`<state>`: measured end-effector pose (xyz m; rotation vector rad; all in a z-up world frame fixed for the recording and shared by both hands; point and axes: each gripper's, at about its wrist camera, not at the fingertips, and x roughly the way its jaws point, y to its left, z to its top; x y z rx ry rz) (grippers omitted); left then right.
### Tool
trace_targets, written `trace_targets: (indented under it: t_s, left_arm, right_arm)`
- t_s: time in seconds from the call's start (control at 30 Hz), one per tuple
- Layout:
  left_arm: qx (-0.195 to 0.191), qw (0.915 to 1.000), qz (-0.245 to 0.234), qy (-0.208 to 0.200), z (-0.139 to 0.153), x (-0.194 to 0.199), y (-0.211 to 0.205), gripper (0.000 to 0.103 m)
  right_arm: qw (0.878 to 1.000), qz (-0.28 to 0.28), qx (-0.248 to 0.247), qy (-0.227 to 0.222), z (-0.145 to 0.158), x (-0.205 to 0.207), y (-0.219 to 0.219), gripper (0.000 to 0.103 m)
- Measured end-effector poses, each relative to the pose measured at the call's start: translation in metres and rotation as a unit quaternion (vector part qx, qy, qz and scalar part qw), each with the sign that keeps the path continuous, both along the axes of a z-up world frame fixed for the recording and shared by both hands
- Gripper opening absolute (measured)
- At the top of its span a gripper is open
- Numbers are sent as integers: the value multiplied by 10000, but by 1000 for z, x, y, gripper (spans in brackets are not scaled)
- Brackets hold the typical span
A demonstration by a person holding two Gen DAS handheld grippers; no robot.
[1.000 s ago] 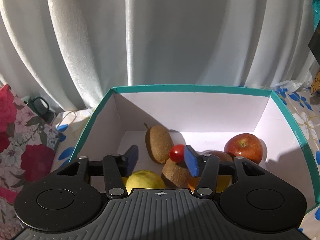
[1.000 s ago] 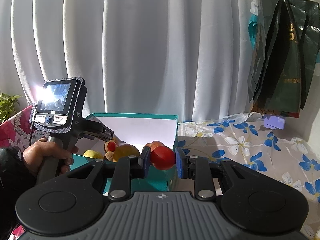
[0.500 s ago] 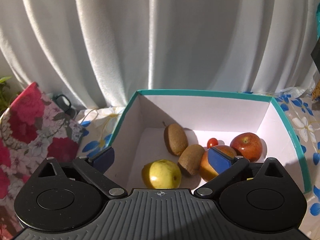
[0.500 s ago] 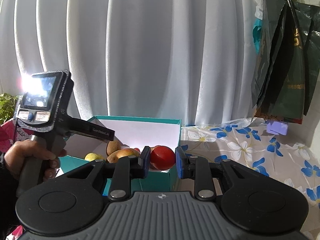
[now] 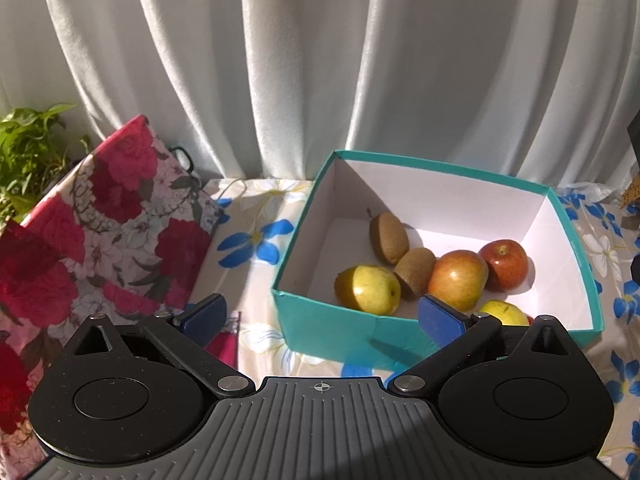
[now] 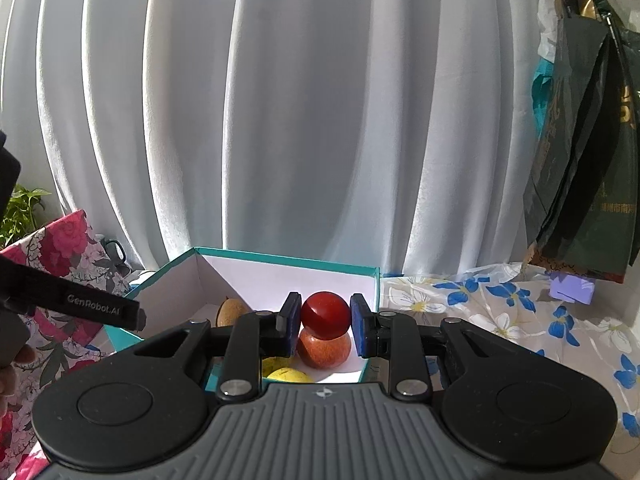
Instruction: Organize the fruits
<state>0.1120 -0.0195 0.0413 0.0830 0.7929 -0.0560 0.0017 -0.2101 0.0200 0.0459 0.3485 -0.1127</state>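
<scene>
Your left tool [image 5: 320,316] stands spread as wide as it goes, its jaws having just been opening, and nothing sits between its blue pads [image 5: 204,314]. It hangs over the near left corner of the teal box [image 5: 340,328], one pad above the flowered cloth of the bench [image 5: 256,240], the other above the box's near rim.

Inside the box, in your left wrist view, two kiwis [image 5: 388,238] lie toward 11 o'clock from the box's middle, the nearer one touching a yellow-green apple [image 5: 370,290] at 8 o'clock. A red-orange apple [image 5: 458,278] sits near the middle, touching the nearer kiwi, and a dark red apple [image 5: 504,264] lies just beside it at 2 o'clock. A second yellow fruit [image 5: 502,312] shows at 5 o'clock, half hidden behind your tool's finger.

Your right tool [image 6: 325,322] is closed tight on a small red tomato [image 6: 324,314], the pads pressing it from both sides. You are holding it above the box's near right part, with the red-orange apple directly below it in that view.

A rose-patterned bag [image 5: 92,240] leans at 9 o'clock of the box, with a green plant [image 5: 28,148] behind it. White curtains [image 6: 300,120] fill the background, and dark bags [image 6: 584,160] hang at 2 o'clock in the right wrist view.
</scene>
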Motion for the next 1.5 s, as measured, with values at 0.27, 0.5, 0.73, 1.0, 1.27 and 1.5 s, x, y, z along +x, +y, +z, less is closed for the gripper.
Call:
trace_targets:
  t_s: [0.27, 0.5, 0.73, 1.0, 1.27, 1.5]
  left_arm:
    - [55, 9995, 301, 102, -1, -4, 25, 103]
    - [81, 9989, 424, 201, -4, -7, 34, 103]
    - [175, 9985, 477, 227, -5, -11, 36, 103]
    - [238, 9983, 454, 270, -6, -15, 35, 103]
    - [262, 9985, 368, 296, -6, -17, 30, 103]
    - [299, 9989, 179, 303, -7, -19, 19, 103]
  right_arm:
    - [9997, 37, -58, 255, -10, 47, 9, 25]
    - [9975, 112, -118, 691, -30, 83, 13, 25]
    - [9949, 139, -39, 998, -44, 98, 13, 25]
    - [9942, 172, -49, 1062, -46, 103, 13, 38]
    - [9970, 6, -259, 725, -30, 86, 11, 90]
    - [9968, 70, -232, 765, -6, 54, 7, 103]
